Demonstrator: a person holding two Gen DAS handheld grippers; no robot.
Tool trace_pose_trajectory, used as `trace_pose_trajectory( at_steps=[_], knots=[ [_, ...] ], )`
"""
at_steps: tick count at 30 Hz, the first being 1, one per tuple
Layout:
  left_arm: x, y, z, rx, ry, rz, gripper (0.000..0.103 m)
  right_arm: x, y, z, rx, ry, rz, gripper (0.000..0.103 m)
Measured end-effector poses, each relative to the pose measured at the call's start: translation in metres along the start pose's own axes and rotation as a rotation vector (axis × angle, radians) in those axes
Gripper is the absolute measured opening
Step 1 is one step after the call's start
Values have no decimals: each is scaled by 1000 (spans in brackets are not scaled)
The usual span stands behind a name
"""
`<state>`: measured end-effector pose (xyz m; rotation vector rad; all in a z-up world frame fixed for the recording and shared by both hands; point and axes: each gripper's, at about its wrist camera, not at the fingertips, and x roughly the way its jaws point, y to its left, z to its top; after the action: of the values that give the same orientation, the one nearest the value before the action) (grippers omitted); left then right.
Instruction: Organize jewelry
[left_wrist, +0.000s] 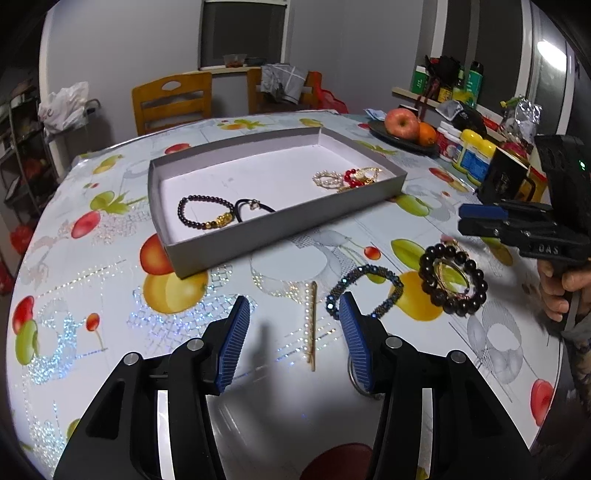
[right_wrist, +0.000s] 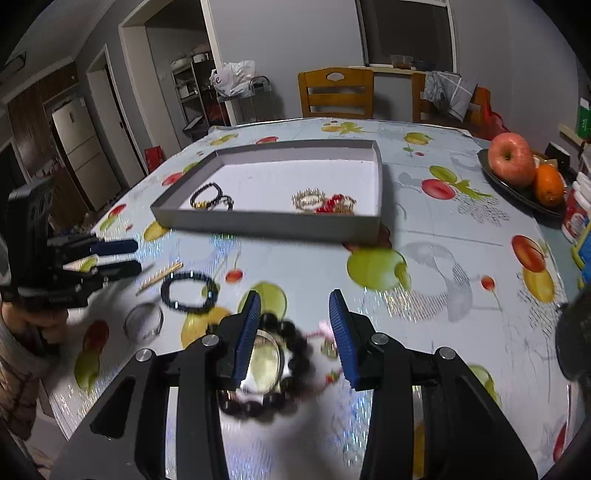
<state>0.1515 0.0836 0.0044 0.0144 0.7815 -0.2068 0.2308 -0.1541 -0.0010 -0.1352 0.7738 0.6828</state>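
A grey shallow box (left_wrist: 280, 225) (right_wrist: 258, 221) sits mid-table. In it lie a dark bead bracelet with gold beads (left_wrist: 205, 212) (right_wrist: 207, 195), a black cord (left_wrist: 251, 206), and a pearl, red and gold pile (left_wrist: 349, 179) (right_wrist: 325, 202). On the table lie a pearl hairpin (left_wrist: 312, 325) (right_wrist: 160, 277), a blue bead bracelet (left_wrist: 364, 291) (right_wrist: 188, 291), a big dark bead bracelet (left_wrist: 452, 278) (right_wrist: 280, 369) around a gold bangle, and a silver ring (right_wrist: 143, 322). My left gripper (left_wrist: 293, 338) is open over the hairpin. My right gripper (right_wrist: 293, 336) is open above the big bracelet.
A plate (right_wrist: 517, 192) with an apple (left_wrist: 400, 122) (right_wrist: 511, 158) and an orange (right_wrist: 550, 184) stands at the table's right side, with jars and bottles (left_wrist: 469, 151) behind. Wooden chairs (left_wrist: 171, 101) (right_wrist: 336, 92) stand at the far edge.
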Motion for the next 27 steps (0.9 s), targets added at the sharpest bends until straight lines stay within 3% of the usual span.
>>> trace_pose_trajectory(
  at_steps=[10, 16, 23, 27],
  knots=[
    [2, -14, -3, 37, 11, -3, 52, 2, 2, -26, -20, 63, -39, 38],
    [2, -22, -2, 59, 17, -16, 52, 12, 3, -28, -35, 106, -43, 21],
    [8, -45, 4, 132, 27, -41, 52, 17, 2, -27, -33, 127, -36, 20],
    [19, -68, 8, 208, 48, -62, 46, 18, 3, -26, -35, 129, -38, 20]
  ],
)
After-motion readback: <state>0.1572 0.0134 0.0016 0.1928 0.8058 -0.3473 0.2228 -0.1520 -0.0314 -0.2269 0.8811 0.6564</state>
